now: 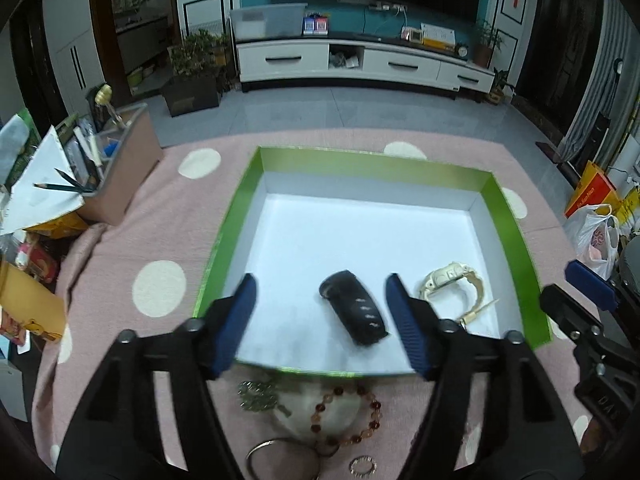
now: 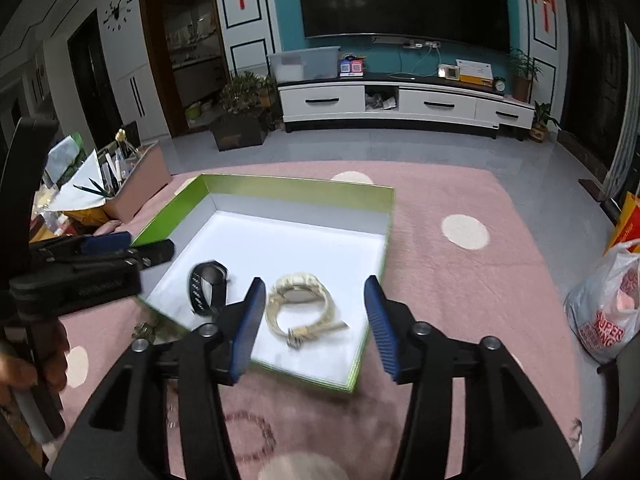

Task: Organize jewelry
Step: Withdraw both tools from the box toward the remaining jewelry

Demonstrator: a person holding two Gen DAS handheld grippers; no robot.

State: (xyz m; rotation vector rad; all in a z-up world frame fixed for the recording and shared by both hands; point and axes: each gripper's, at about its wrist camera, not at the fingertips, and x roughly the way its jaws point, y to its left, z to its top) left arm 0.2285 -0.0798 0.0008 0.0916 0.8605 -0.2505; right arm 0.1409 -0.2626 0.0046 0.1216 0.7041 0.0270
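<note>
A green-walled box with a white floor sits on the pink spotted cloth. A black band watch and a cream watch lie on its floor. My left gripper is open over the box's near edge, with the black watch lying between the fingers untouched. My right gripper is open above the cream watch, its pads apart from it. An amber bead bracelet, a green ornament, a thin bangle and a small ring lie on the cloth before the box.
A pink storage bin with pens and papers stands at the table's left edge. A plastic shopping bag hangs at the right. A hand holds the left gripper's handle. Beyond the table are grey floor and a white TV cabinet.
</note>
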